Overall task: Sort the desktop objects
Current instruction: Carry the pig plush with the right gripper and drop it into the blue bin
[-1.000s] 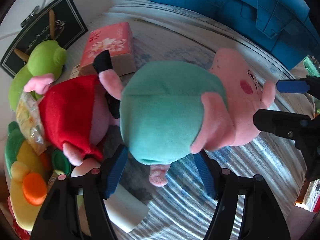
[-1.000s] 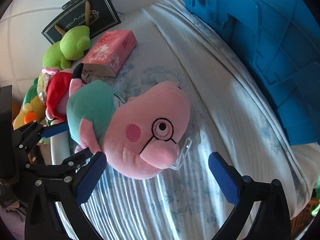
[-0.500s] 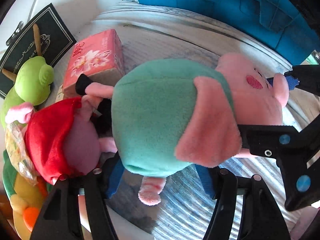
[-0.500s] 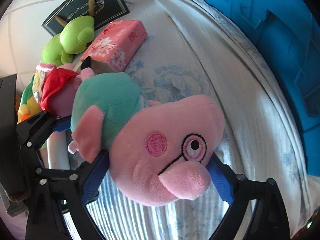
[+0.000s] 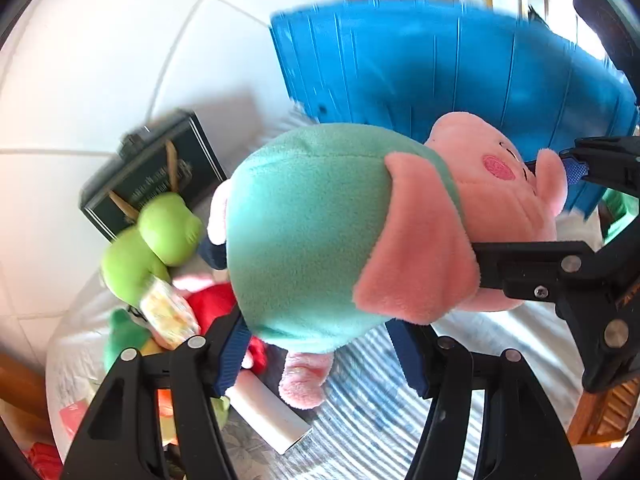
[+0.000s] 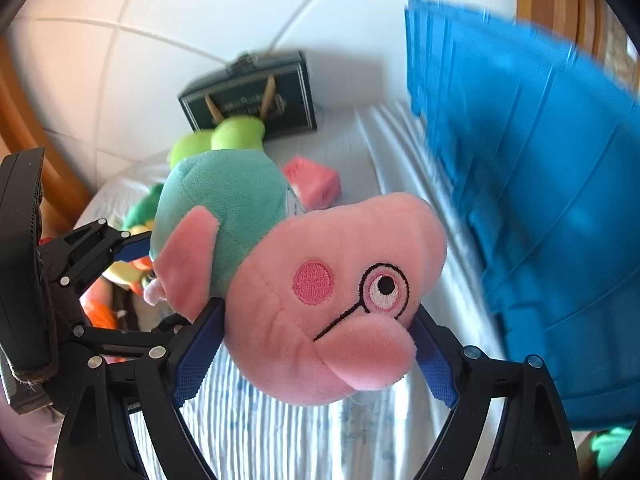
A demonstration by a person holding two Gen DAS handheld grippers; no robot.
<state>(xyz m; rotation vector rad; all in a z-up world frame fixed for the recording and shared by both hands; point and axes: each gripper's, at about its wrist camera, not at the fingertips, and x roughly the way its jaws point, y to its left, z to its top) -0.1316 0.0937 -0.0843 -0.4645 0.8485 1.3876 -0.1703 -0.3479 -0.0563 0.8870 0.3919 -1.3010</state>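
1. Farthest left, a heap of soft toys is lying along the left edge of the striped cloth (image 5: pixel 400 432): a green plush (image 5: pixel 160 236) is leaning at the back, just in front of a dark framed plaque (image 5: pixel 152 176) propped against the white tiled wall, and a red plush (image 5: pixel 212 300) is sitting partly hidden below it.
2. Nearer the front edge, a white cylinder (image 5: pixel 272 420) is lying on the cloth.
3. Moving to the middle, the left gripper (image 5: pixel 320 356) is clamping the teal body of the pig plush (image 5: pixel 304 236), its blue pads pressing into both sides.
4. Behind the pig in the right wrist view, a pink tissue pack (image 6: pixel 316 184) is resting on the cloth.
5. Further right, the right gripper (image 6: pixel 316 356) is squeezing the pig's pink head, so both tongs are holding the toy clear above the cloth.
6. Farthest right, a blue plastic crate (image 6: pixel 540 184) is standing at the cloth's right edge, close beside the pig's head.
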